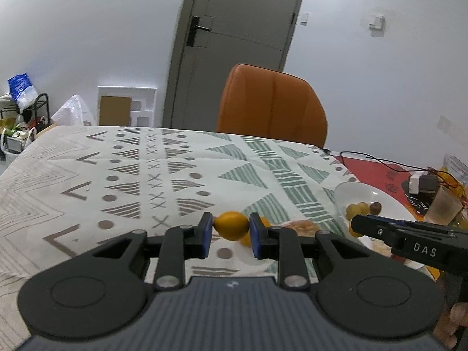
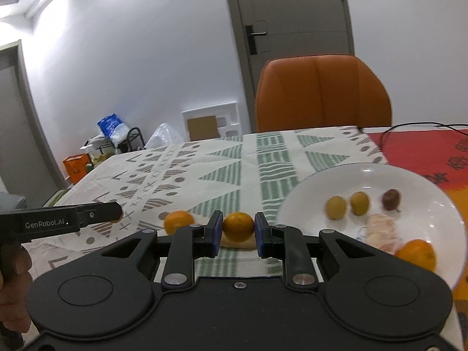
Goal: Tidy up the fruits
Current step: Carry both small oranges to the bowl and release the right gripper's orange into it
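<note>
In the left wrist view my left gripper [image 1: 231,224] is shut on a small yellow-orange fruit [image 1: 231,229], lifted above the patterned tablecloth [image 1: 131,175]. In the right wrist view my right gripper [image 2: 237,224] is shut on a small orange [image 2: 238,229], just left of a white plate [image 2: 321,181]. The plate holds two yellow-green fruits [image 2: 336,207], a brown fruit [image 2: 390,199], a peeled piece [image 2: 381,231] and an orange [image 2: 416,254]. Another orange [image 2: 178,221] lies on the cloth between the grippers. Each gripper shows side-on in the other's view: right gripper [image 1: 358,223], left gripper [image 2: 117,211].
An orange chair [image 2: 321,93] stands at the table's far edge. A red cloth [image 2: 424,152] with a black cable [image 1: 380,161] lies to the right, beside a translucent cup [image 1: 444,206] and a small adapter [image 1: 421,184]. A peeled piece [image 2: 237,244] rests on the cloth under my right gripper.
</note>
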Demonstrator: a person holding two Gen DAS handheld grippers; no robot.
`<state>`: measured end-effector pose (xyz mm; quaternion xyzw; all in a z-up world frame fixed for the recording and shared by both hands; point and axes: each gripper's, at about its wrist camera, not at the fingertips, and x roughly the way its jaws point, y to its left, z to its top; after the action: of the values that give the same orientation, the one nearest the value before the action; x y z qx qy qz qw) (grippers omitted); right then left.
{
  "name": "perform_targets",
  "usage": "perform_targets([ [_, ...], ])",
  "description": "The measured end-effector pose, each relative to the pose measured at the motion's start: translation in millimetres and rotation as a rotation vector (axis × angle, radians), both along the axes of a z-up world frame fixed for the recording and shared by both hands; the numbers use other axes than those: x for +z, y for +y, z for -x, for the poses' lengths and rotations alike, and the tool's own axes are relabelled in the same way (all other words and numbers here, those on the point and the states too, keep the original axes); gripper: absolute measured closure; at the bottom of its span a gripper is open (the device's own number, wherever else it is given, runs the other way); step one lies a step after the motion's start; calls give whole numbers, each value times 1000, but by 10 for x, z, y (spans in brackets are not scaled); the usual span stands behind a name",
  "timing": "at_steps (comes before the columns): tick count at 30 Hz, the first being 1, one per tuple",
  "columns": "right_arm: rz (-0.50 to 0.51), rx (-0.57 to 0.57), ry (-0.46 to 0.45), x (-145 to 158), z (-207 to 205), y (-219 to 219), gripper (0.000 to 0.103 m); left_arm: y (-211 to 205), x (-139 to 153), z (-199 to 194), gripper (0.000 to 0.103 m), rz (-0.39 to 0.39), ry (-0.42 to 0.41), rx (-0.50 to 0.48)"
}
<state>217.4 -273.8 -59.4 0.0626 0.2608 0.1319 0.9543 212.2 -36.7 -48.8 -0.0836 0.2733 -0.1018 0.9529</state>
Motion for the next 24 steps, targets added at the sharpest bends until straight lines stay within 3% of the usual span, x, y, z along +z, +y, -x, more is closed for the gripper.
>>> perform_targets([
  [24,-41,-205,-37,-7,108,-933,81,-773,13,-152,78,-40,-10,-133],
])
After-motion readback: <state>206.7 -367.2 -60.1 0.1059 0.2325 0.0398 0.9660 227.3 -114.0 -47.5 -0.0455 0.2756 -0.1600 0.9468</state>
